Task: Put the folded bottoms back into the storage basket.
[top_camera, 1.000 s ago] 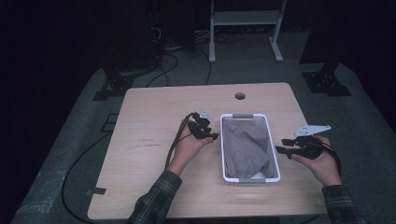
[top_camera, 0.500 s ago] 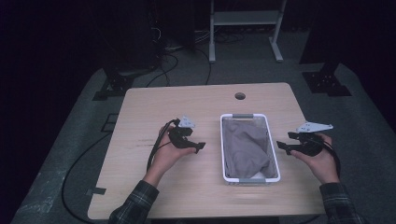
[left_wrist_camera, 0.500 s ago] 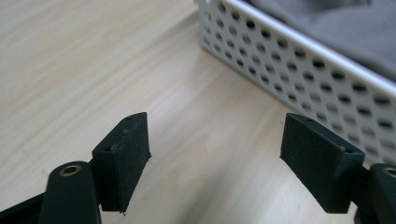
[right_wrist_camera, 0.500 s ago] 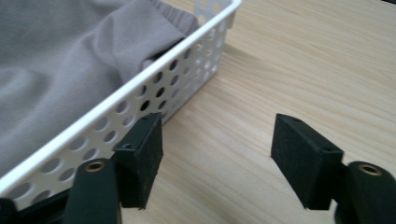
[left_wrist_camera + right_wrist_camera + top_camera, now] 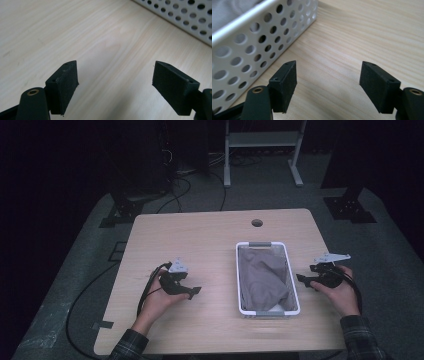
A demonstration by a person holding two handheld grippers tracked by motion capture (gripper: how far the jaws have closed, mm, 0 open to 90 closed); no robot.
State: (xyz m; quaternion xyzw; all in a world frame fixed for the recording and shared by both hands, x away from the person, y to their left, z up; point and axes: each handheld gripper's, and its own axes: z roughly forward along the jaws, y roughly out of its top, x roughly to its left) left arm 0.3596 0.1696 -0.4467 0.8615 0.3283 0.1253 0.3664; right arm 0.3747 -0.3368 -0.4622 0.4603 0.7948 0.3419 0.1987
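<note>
A white perforated basket stands on the wooden table, right of centre, with a grey cloth lying inside it. My left gripper rests low over the table well to the left of the basket, its jaws having just been opening; they stand wide with bare wood between them. My right gripper sits just right of the basket's wall. Its jaws have also just been opening and hold nothing.
A round cable hole lies near the table's far edge. Black cables trail from the left gripper over the table's left side. A metal stand and dark equipment stand on the floor beyond.
My left gripper has pulled away from the basket's left side, moving left across the table. My right gripper stayed beside the basket and sank slightly. Both jaws opened wider.
</note>
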